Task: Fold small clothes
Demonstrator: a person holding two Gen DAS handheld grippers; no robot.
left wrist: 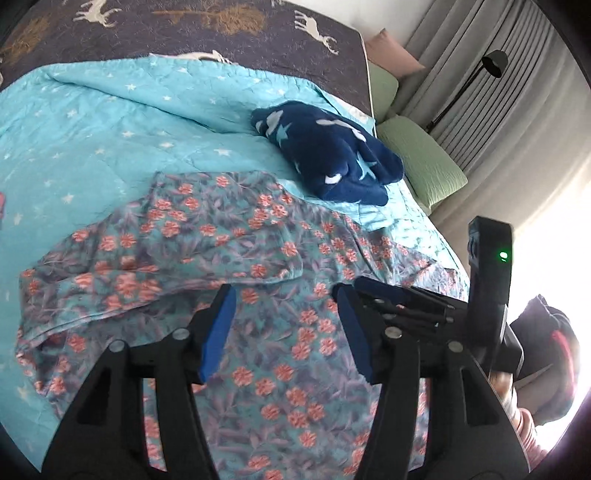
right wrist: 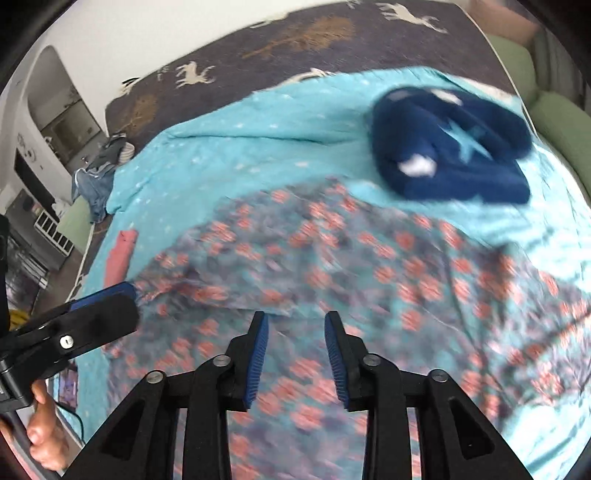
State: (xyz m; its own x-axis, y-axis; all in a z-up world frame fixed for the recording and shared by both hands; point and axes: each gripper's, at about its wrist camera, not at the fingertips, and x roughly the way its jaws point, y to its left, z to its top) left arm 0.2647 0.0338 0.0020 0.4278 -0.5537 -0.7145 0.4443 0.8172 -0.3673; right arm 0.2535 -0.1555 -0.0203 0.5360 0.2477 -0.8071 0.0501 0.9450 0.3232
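Nearest in the left wrist view, the left gripper (left wrist: 286, 302) hangs over the floral garment (left wrist: 221, 258) with its blue-padded fingers (left wrist: 218, 332) spread apart and nothing between them; only the flowered cloth shows in the gap below. Just to its right, the right gripper (left wrist: 402, 295) comes in at an angle, its black body standing upright with a green light lit.

In the right wrist view, the right gripper (right wrist: 295, 321) likewise has its fingers (right wrist: 258, 354) apart with no cloth pinched, the floral garment (right wrist: 369, 266) blurred beneath it. The left gripper (right wrist: 110, 295) enters from the left edge, and a hand (right wrist: 44, 443) grips its handle at the lower left.

The floral garment lies spread on the turquoise star quilt (left wrist: 110, 122), covering the near middle and the near right. Its left side is folded over into a doubled, rumpled edge, and its far edge runs raggedly across the quilt. To the left of that fold, bare quilt gives open room; a small pink cloth (right wrist: 122, 254) sits near the left edge there.

Beyond the garment's far right edge, a navy fleece item (left wrist: 328, 162) with pale stars and moons lies bunched on the quilt, just apart from the floral cloth. Farther still, the quilt stays bare up to its far edge, where a dark deer-patterned blanket (left wrist: 221, 33) begins. At the far right, green pillows (left wrist: 424, 166) line the bed's edge beside grey curtains (left wrist: 480, 74).
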